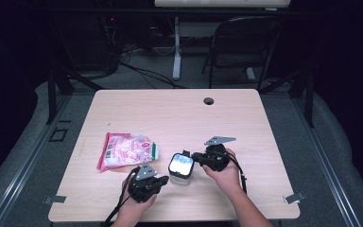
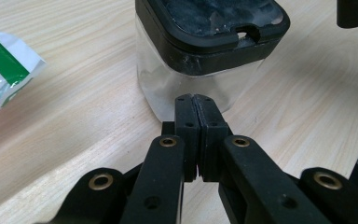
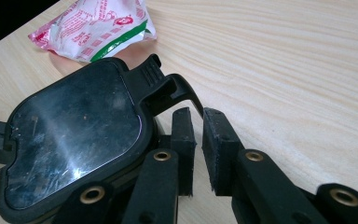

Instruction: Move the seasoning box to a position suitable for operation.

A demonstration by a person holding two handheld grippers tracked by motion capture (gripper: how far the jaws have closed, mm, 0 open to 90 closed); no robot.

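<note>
A clear square jar (image 1: 181, 168) with a black lid (image 3: 74, 130) stands near the table's front middle. My left gripper (image 1: 166, 179) sits at its front left. In the left gripper view this gripper (image 2: 196, 100) is shut with nothing between the pads, its tips against the jar's clear wall (image 2: 158, 88). My right gripper (image 1: 194, 156) is at the jar's right. In the right gripper view it (image 3: 198, 114) shows a narrow gap, and the lid's black clasp (image 3: 168, 86) ends right at its tips. I cannot tell whether they touch. A pink, white and green bag (image 1: 125, 150) lies to the jar's left.
The wooden table (image 1: 170, 109) has a cable hole (image 1: 209, 100) near its far edge. Metal clips (image 1: 293, 197) sit at the front corners. A dark chair (image 1: 246, 42) and a desk leg stand beyond the table.
</note>
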